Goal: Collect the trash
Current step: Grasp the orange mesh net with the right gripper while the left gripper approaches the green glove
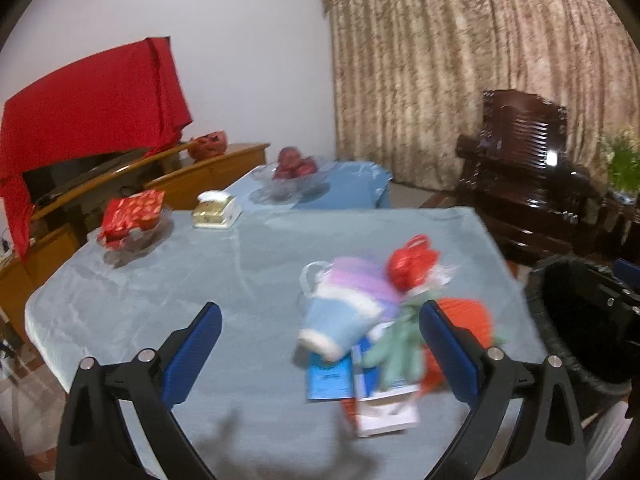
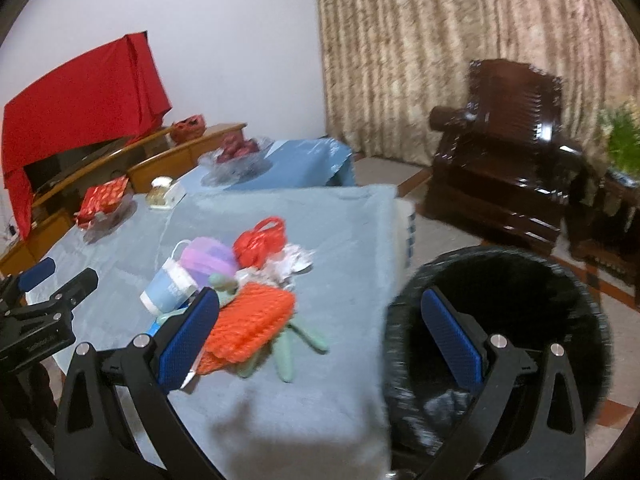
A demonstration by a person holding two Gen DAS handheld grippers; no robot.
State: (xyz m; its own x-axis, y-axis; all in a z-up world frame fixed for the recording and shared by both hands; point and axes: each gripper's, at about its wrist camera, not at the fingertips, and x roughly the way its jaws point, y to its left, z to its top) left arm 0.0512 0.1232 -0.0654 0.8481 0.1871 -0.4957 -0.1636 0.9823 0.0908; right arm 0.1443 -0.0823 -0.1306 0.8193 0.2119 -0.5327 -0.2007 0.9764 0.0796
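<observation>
A pile of trash lies on the blue-grey tablecloth [image 1: 200, 280]: a blue paper cup [image 1: 334, 326] [image 2: 168, 290] on its side, a purple mask [image 1: 360, 280] [image 2: 208, 258], a red plastic bag [image 1: 414, 262] [image 2: 260, 242], an orange net [image 2: 250, 322] [image 1: 468, 314], a green glove [image 1: 398, 346] [image 2: 294, 346] and blue-white leaflets [image 1: 360, 388]. My left gripper [image 1: 320, 320] is open and empty above the table, the pile between its fingers. My right gripper [image 2: 320, 312] is open and empty, right of the pile. A black bin [image 2: 500, 344] [image 1: 580, 316] stands beside the table's right edge.
At the far left of the table are a red box on a glass dish [image 1: 132, 216] and a cream tissue box [image 1: 216, 210]. A glass fruit bowl [image 1: 292, 176] sits on a second table behind. A dark wooden armchair [image 2: 504, 148] stands by the curtain.
</observation>
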